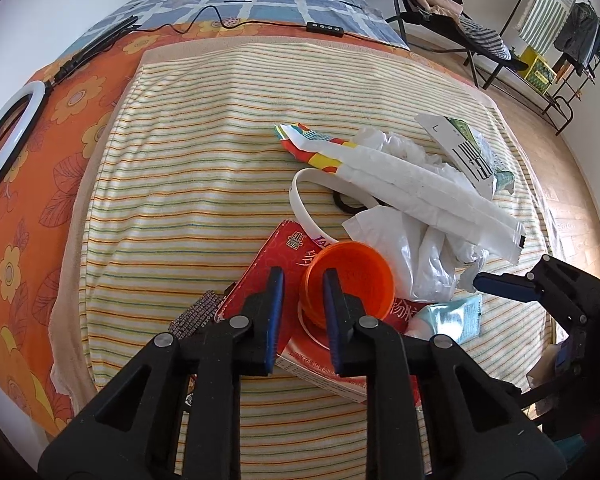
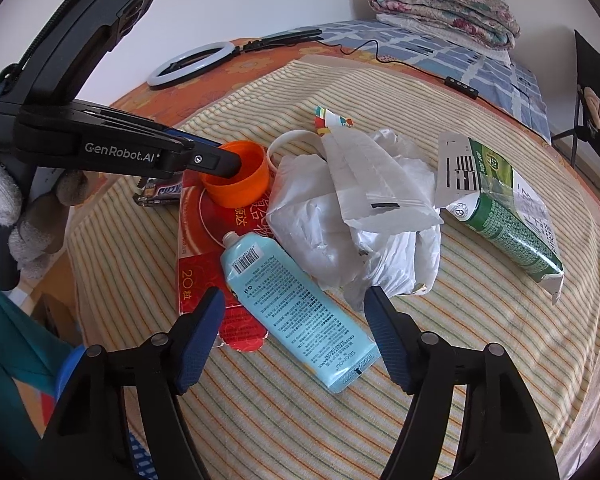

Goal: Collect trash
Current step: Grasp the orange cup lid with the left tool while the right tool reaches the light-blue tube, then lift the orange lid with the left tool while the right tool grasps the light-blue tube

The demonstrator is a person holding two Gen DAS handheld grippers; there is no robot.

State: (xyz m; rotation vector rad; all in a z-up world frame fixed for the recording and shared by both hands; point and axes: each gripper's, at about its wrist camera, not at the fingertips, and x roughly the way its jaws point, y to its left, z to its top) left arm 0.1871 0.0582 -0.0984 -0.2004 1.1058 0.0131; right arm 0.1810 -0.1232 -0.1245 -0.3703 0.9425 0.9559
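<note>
A pile of trash lies on a striped towel [image 1: 204, 168] on the bed. An orange cap [image 1: 352, 280] sits on a flat red box [image 1: 260, 276]. My left gripper [image 1: 303, 280] straddles the cap's near wall, one finger inside and one outside, jaws partly closed; whether they clamp it is unclear. In the right wrist view its finger dips into the cap [image 2: 238, 178]. My right gripper [image 2: 296, 308] is open above a light blue tube [image 2: 292, 300]. White plastic bags [image 2: 352, 216], a green packet [image 2: 508, 216] and a white ring [image 1: 300, 196] lie nearby.
A candy bar wrapper [image 2: 160, 192] lies left of the red box [image 2: 204, 248]. A ring light [image 2: 192, 62] with its cable and a folded quilt [image 2: 444, 6] lie further back on the bed. A folding chair [image 1: 432, 8] and a clothes rack [image 1: 572, 52] stand on the floor.
</note>
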